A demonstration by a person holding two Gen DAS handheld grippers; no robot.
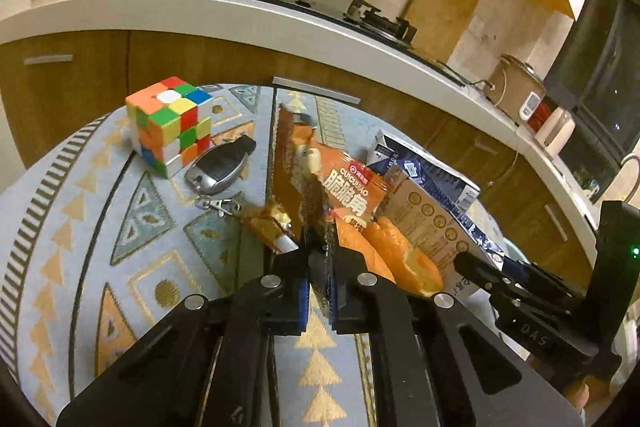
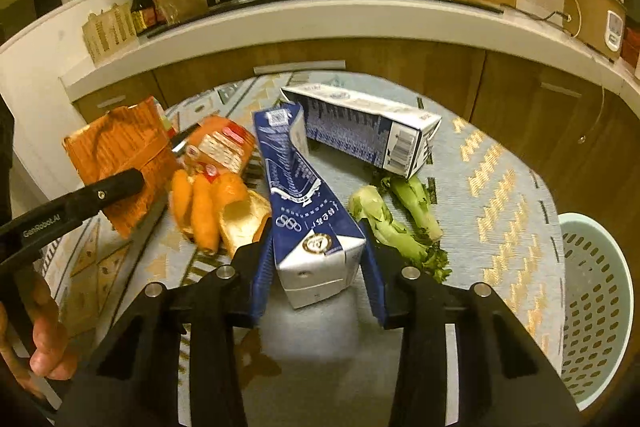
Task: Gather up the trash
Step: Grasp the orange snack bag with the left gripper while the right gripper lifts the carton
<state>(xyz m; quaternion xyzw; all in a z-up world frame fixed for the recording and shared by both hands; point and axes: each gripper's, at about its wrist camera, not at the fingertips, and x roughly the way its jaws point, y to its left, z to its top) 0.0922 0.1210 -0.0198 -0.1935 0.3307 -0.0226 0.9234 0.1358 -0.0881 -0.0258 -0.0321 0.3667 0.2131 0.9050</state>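
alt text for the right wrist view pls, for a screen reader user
The right gripper straddles a crushed blue-and-white milk carton on a patterned tablecloth, jaws not visibly clamped. Orange peel, a second carton and vegetable stems lie around it; a pale perforated bin sits right.

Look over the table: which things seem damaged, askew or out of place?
The blue milk carton between the right gripper's fingers is crushed and bent. A second carton lies tipped on its side. A Rubik's cube and car key sit amid the trash, though neither is rubbish.
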